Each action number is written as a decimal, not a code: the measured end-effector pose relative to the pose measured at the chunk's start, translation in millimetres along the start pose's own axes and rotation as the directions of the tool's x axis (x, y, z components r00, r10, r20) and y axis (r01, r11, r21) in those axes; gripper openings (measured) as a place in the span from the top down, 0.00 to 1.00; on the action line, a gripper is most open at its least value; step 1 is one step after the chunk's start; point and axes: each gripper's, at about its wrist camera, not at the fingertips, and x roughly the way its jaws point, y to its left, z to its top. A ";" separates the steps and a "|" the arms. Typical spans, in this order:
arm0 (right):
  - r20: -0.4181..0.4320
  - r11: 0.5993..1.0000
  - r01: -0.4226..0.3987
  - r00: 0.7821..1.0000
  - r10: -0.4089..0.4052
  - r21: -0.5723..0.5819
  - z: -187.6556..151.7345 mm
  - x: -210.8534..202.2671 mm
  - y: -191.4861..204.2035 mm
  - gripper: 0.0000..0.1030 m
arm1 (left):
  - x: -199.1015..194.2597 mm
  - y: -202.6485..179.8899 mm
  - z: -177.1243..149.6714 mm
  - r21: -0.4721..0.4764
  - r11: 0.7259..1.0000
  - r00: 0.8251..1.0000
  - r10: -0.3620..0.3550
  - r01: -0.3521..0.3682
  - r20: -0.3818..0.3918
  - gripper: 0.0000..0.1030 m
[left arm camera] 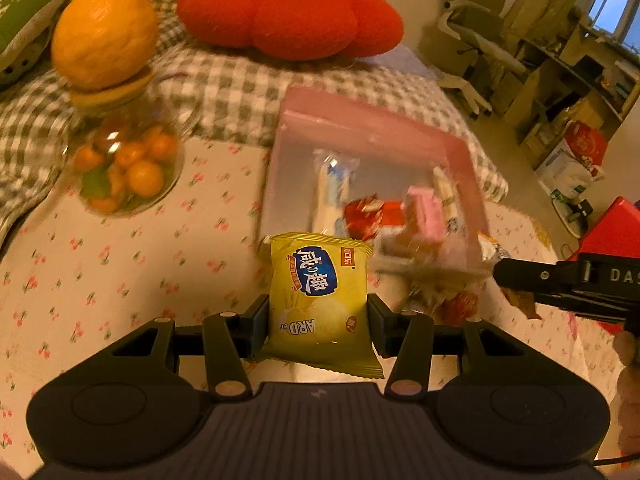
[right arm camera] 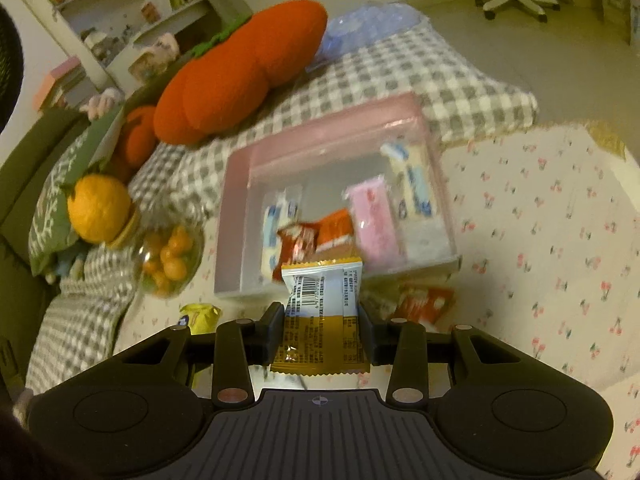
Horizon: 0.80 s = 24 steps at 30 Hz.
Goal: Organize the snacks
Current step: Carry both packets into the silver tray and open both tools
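My left gripper (left arm camera: pixel 318 316) is shut on a yellow-green snack packet (left arm camera: pixel 320 300) with a blue logo, held above the floral cloth just in front of the pink box (left arm camera: pixel 372 120). My right gripper (right arm camera: pixel 322 330) is shut on a white and brown-gold snack packet (right arm camera: pixel 322 312), barcode side up, held near the box's (right arm camera: pixel 320 124) front wall. The box holds several wrapped snacks: pink (right arm camera: pixel 376 216), red (right arm camera: pixel 298 240), orange and blue-white ones. The right gripper (left arm camera: pixel 516 280) also shows at the right edge of the left wrist view. A red packet (right arm camera: pixel 424 300) lies on the cloth in front of the box.
A glass jar of small oranges (left arm camera: pixel 124 168) with a big orange on top (left arm camera: pixel 102 32) stands left of the box. A red tomato-shaped cushion (left arm camera: pixel 288 12) lies on the checked blanket (left arm camera: pixel 240 88) behind. A shelf and floor clutter (left arm camera: pixel 576 152) are at the right.
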 end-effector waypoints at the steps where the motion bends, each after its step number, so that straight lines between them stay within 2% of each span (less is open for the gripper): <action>1: 0.009 1.000 -0.002 1.000 0.002 0.002 3.5 0.9 -1.7 0.63 | 1.2 -3.3 4.5 0.003 1.000 1.000 -0.001 0.001 0.006 0.55; 10: 0.075 1.000 0.009 0.997 -0.009 0.002 38.1 20.7 -13.4 0.62 | 25.8 -34.5 33.8 0.069 0.998 0.998 -0.019 0.014 0.065 0.55; 16: 0.121 1.000 -0.013 0.993 0.014 -0.007 64.3 41.0 -20.1 0.62 | 50.3 -48.8 47.8 0.122 0.992 0.992 -0.049 0.035 0.116 0.55; 24: 0.145 0.998 0.032 0.989 -0.025 -0.046 87.1 73.9 -27.1 0.62 | 85.9 -58.3 56.5 0.169 0.985 0.988 -0.040 0.014 0.150 0.55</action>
